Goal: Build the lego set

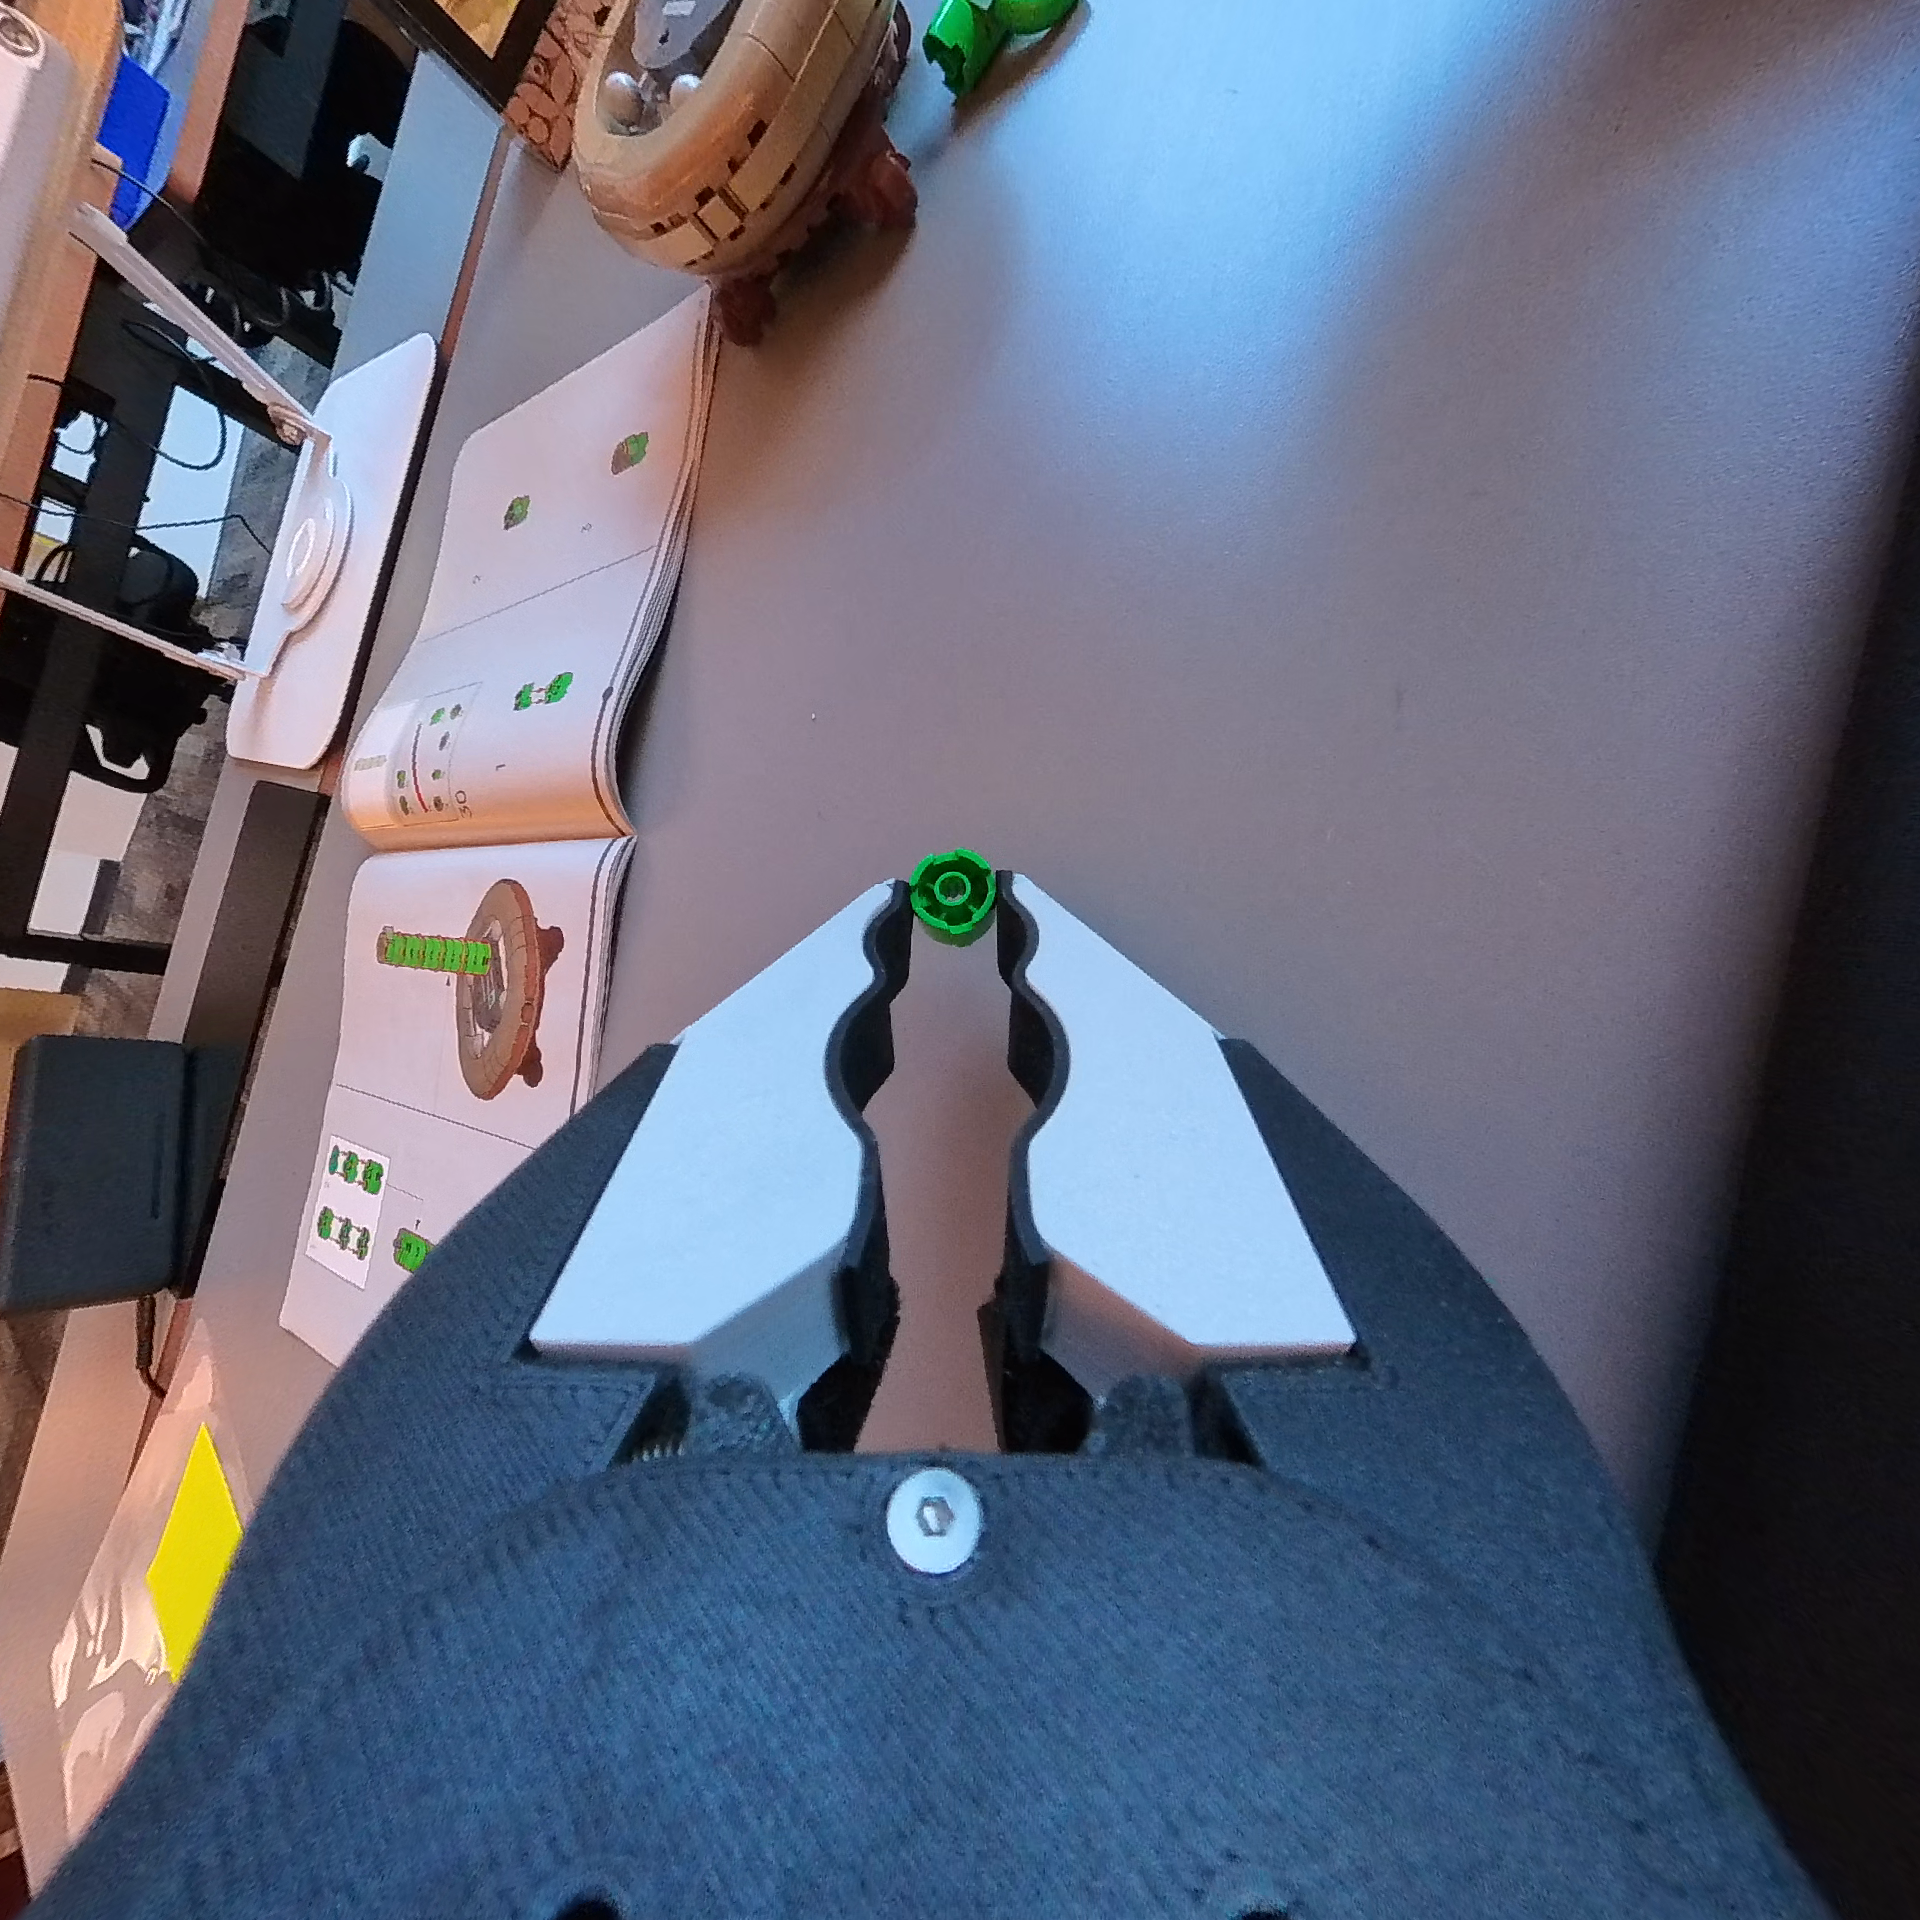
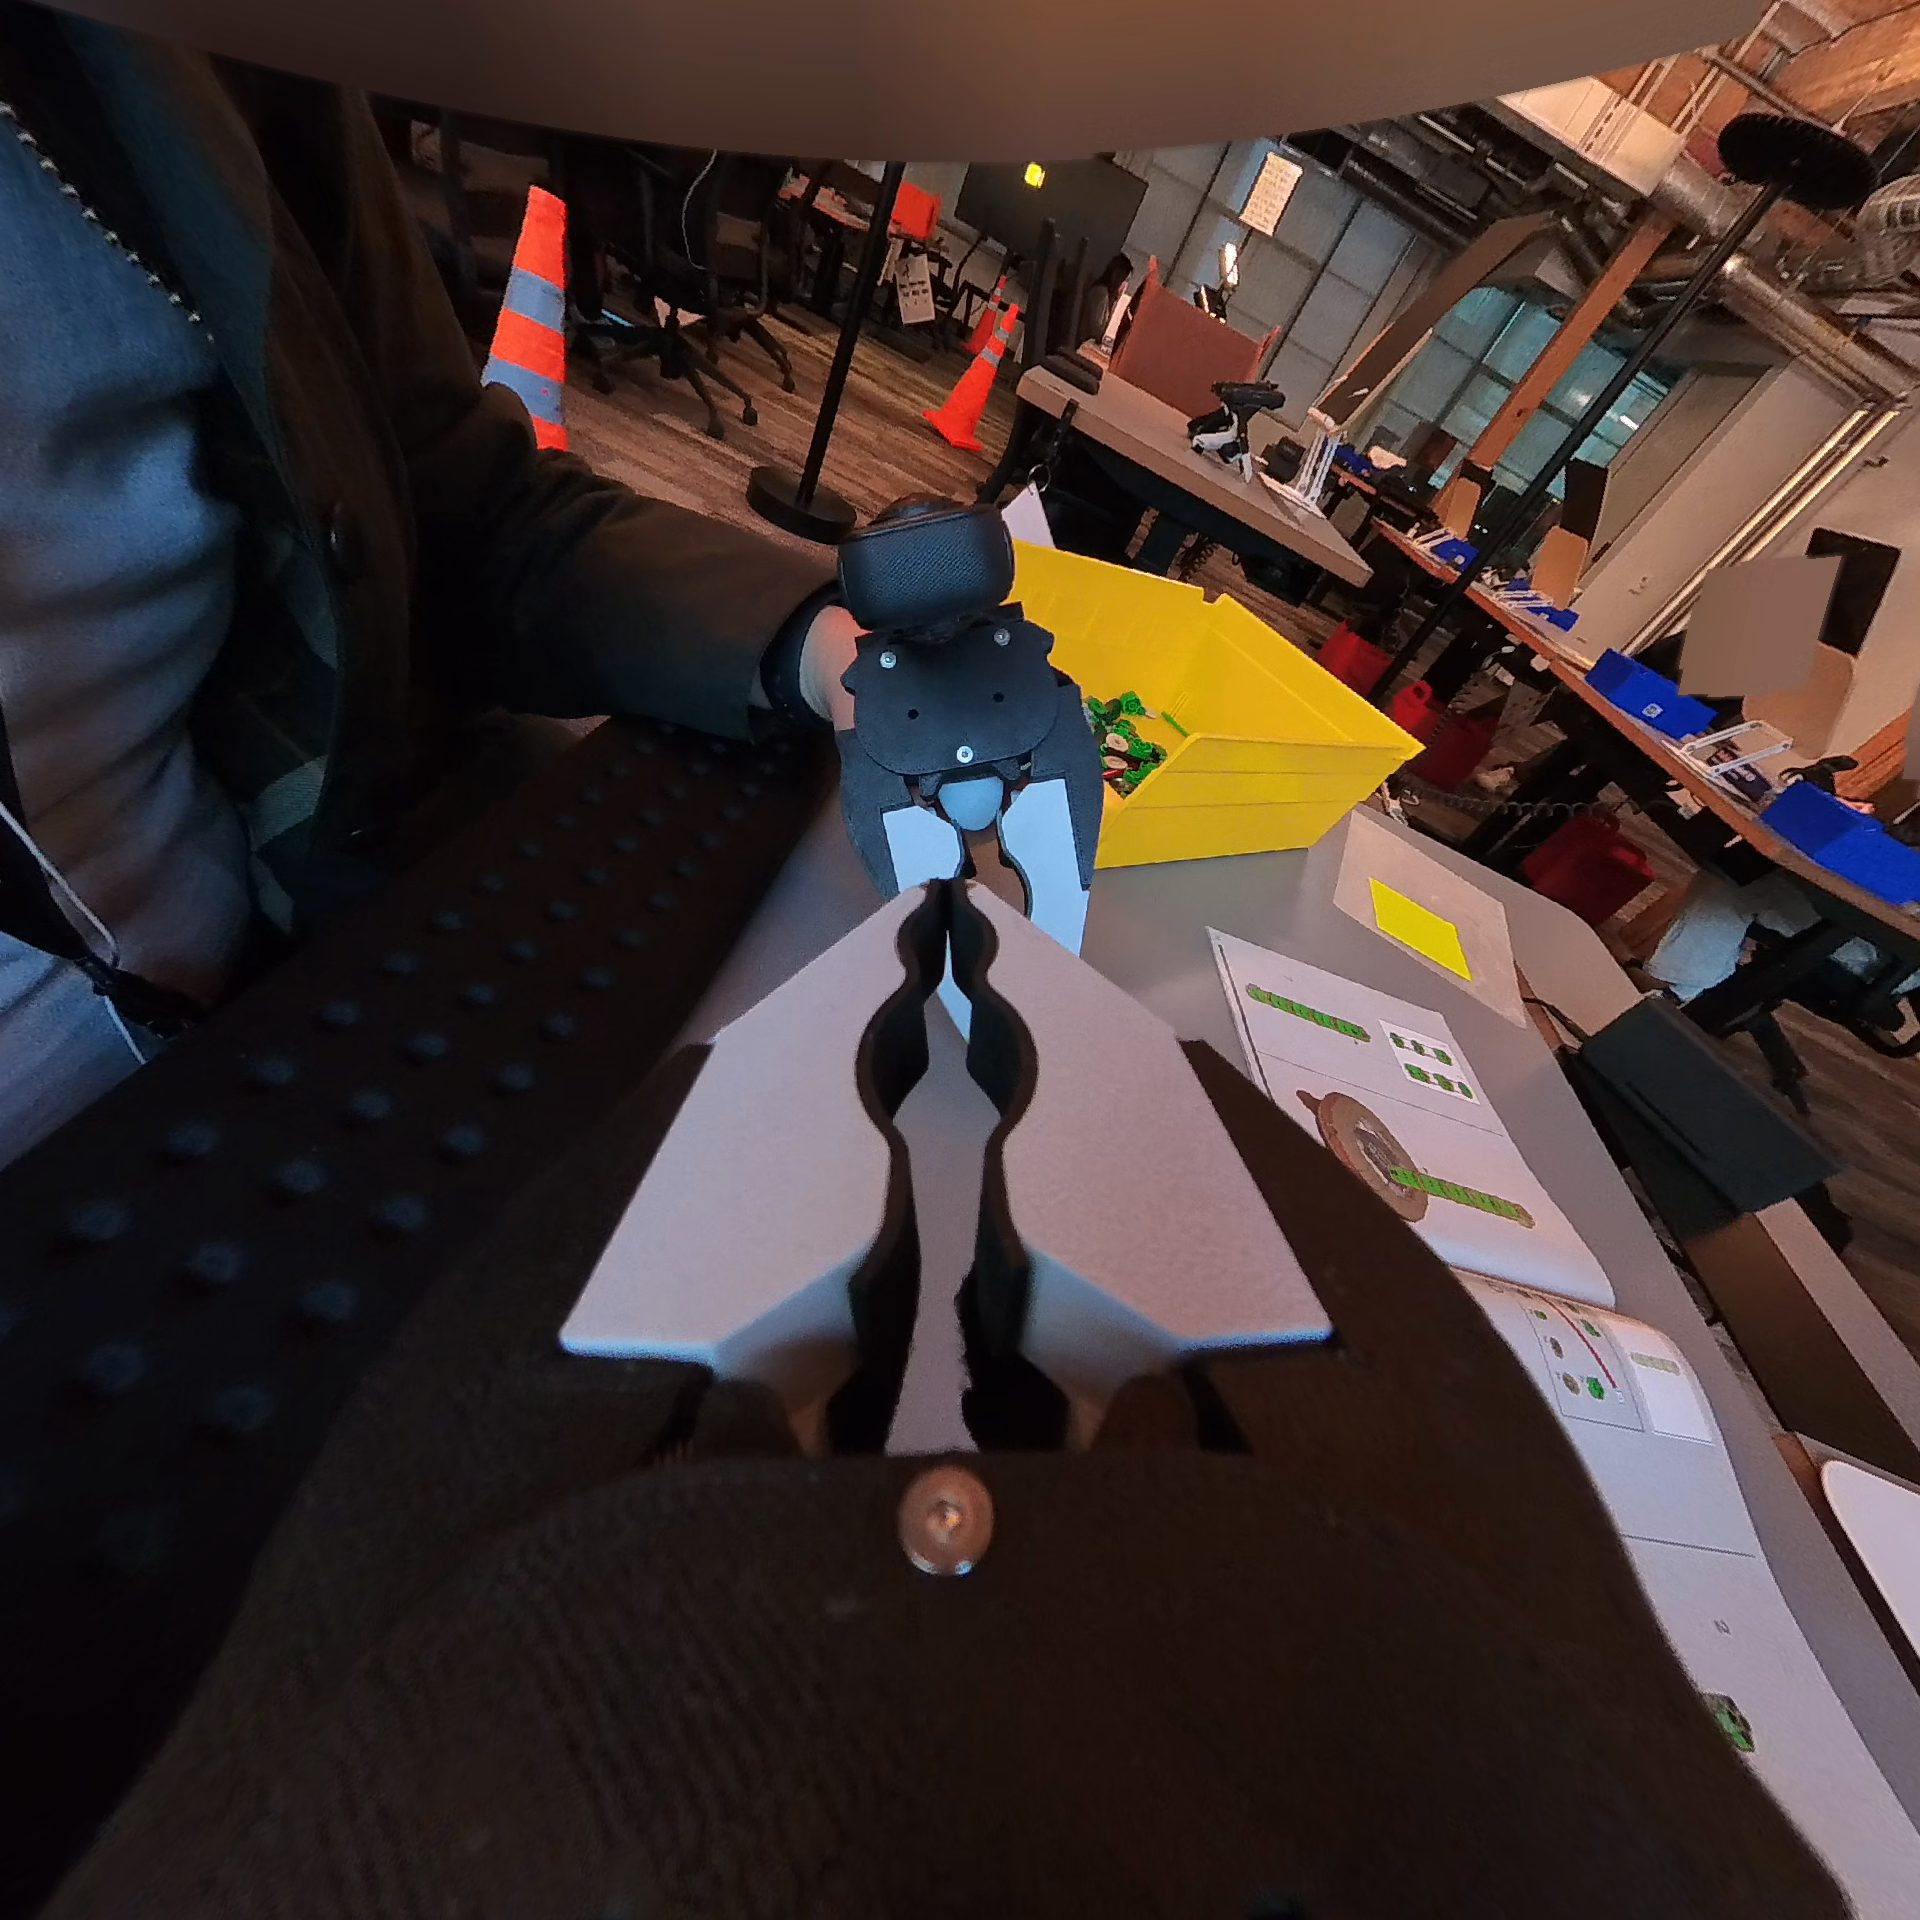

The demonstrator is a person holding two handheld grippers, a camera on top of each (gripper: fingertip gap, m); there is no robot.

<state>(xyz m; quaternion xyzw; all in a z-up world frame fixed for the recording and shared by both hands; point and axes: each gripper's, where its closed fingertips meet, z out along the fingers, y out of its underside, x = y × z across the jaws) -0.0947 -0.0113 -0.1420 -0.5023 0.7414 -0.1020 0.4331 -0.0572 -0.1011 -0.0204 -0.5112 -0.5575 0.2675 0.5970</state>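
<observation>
Left wrist view: my left gripper [image 1: 953,896] has its white fingers with black wavy pads pinched on a small round bright-green lego piece [image 1: 952,900], held right at the fingertips at mid-frame above the grey matte tabletop [image 1: 1299,540]. The piece's open end with a central ring faces the camera. At left of frame lies the open white instruction booklet [image 1: 551,644], pages showing green and brown build steps. At upper centre stands a round tan-and-brown lego bowl-shaped build [image 1: 727,145] on reddish-brown feet, and just right of it, at the top edge, a green lego assembly [image 1: 987,36] lies on the table.

Right wrist view: my right gripper [image 2: 948,902] has its jaws fully together at the tips; I see nothing between them. Directly beyond its tips the left gripper [image 2: 1013,961] points toward the camera, held by a hand [image 2: 826,665] in a dark sleeve; the green piece is hidden from this side. Behind it, right of centre, a yellow plastic bin [image 2: 1247,727] holds loose green pieces. The booklet [image 2: 1434,1122] runs down the right of frame.
</observation>
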